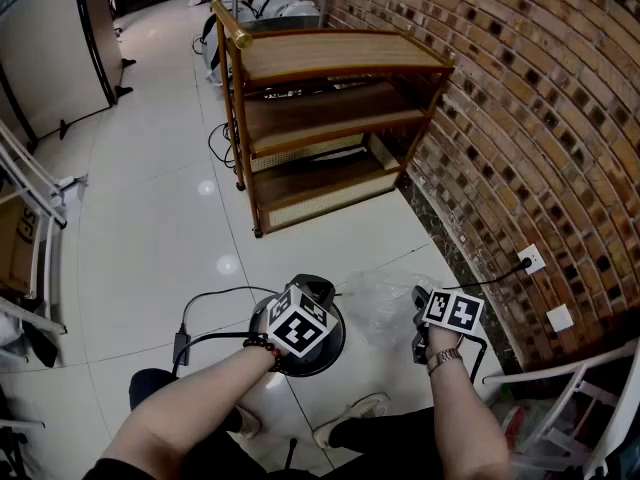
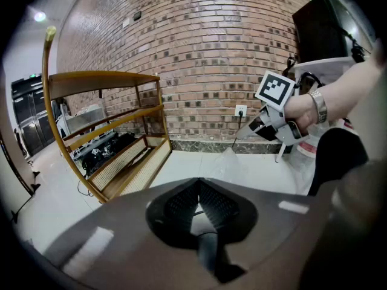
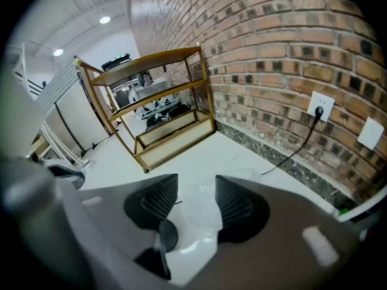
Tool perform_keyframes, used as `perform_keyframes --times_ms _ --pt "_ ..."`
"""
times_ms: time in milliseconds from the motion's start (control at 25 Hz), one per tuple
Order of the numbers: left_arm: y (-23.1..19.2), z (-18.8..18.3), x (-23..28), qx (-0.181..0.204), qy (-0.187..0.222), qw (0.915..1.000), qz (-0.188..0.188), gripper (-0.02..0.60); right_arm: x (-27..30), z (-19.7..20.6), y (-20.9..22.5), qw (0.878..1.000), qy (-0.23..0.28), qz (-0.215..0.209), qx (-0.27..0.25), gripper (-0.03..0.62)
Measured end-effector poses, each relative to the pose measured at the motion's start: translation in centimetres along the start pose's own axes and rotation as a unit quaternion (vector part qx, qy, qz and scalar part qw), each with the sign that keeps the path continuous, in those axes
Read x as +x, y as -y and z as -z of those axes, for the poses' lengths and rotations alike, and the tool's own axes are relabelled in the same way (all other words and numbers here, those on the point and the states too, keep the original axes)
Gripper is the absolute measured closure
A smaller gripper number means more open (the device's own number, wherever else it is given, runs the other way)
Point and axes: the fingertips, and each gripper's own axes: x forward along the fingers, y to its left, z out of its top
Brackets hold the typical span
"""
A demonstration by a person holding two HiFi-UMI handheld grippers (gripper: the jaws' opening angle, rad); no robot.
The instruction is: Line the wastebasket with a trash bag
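Observation:
The black round wastebasket stands on the white floor between the person's feet. My left gripper hovers over its far rim with the jaws shut tip to tip. Whether any film is pinched does not show. The clear trash bag lies crumpled on the floor just right of the basket, between the two grippers. My right gripper points down at the bag's right side. It is open, with glossy bag film in the gap and not squeezed.
A wooden three-shelf cart stands ahead against the brick wall. A wall socket has a black cord running to the floor. Another cable loops left of the basket. A white frame is at lower right.

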Motion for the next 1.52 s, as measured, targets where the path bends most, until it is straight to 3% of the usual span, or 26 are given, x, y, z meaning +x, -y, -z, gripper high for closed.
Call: perform_keyframes --times_ms 320,640,920,1200,1520 --pt "-3.6 -2.1 6.3 -0.061 -0.028 0.9975 0.024 0.578 5.1 -1.6 4.5 0.994 -0.023 0.039 0.098 0.388" --pt "-5.2 -2.5 10.5 -0.071 -0.041 0.9961 0.031 0.578 10.9 0.0 8.8 0.978 -0.086 0.088 0.170 0.341" --pt "-6.0 -2.0 12.5 -0.083 -0.047 0.9949 0.031 0.578 14.3 1.6 12.2 0.960 -0.128 0.150 0.198 0.283" --pt "-6.2 -2.0 13.2 -0.092 -0.047 0.9939 0.037 0.578 15.7 3.6 13.6 0.947 -0.180 0.179 0.196 0.279" --pt "-5.8 -2.1 12.6 -0.087 -0.048 0.9946 0.032 0.578 13.9 5.4 13.5 0.947 -0.196 0.185 0.174 0.589"
